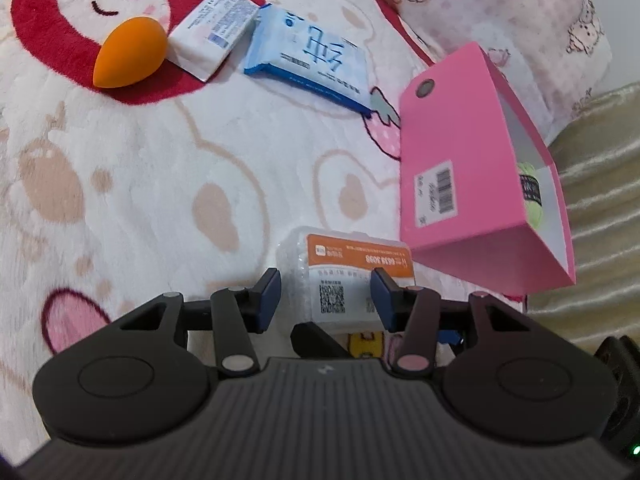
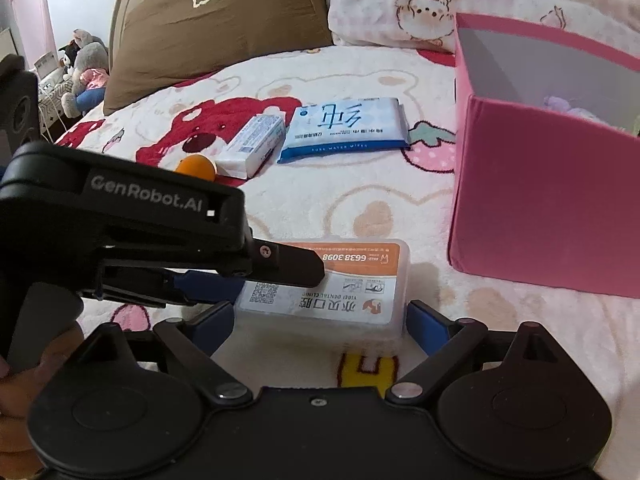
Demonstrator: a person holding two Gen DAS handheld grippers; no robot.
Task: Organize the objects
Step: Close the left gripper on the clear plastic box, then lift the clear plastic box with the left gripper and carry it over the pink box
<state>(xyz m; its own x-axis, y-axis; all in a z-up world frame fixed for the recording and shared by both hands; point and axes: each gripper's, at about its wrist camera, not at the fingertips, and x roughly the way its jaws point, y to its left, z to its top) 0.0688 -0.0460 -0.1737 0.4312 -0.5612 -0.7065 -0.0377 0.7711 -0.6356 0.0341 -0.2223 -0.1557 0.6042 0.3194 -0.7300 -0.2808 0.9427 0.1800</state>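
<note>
- The clear plastic box (image 1: pixel 346 276) with the orange dental-clinic label lies flat on the bear-print blanket (image 1: pixel 160 184), right in front of both grippers and just beside the near corner of the pink box (image 1: pixel 460 168).
- Left gripper (image 1: pixel 326 300): its blue pads sit either side of the plastic box. They look right up against its sides, but honestly I can't tell if they're pressing or just touching.
- Right gripper (image 2: pixel 320 324): spread wide, one blue pad off each end of the plastic box with a visible gap on both sides, so it's not pinching anything.
- In the right wrist view the left gripper comes in from the left edge, its black finger lying over the top of the box's label. A bit of a hand shows at the lower left edge.
- Further back on the blanket: an orange makeup sponge (image 1: pixel 130 54), touching a small white packet (image 1: pixel 212 32), and next to that a blue pack of wet wipes (image 1: pixel 310 54).
- The pink box is open on top; something green (image 1: pixel 530 196) with a dark band sits inside.
- Pillows are at the back: a brown one (image 2: pixel 216 24) and a pale printed one (image 2: pixel 392 0).
</note>
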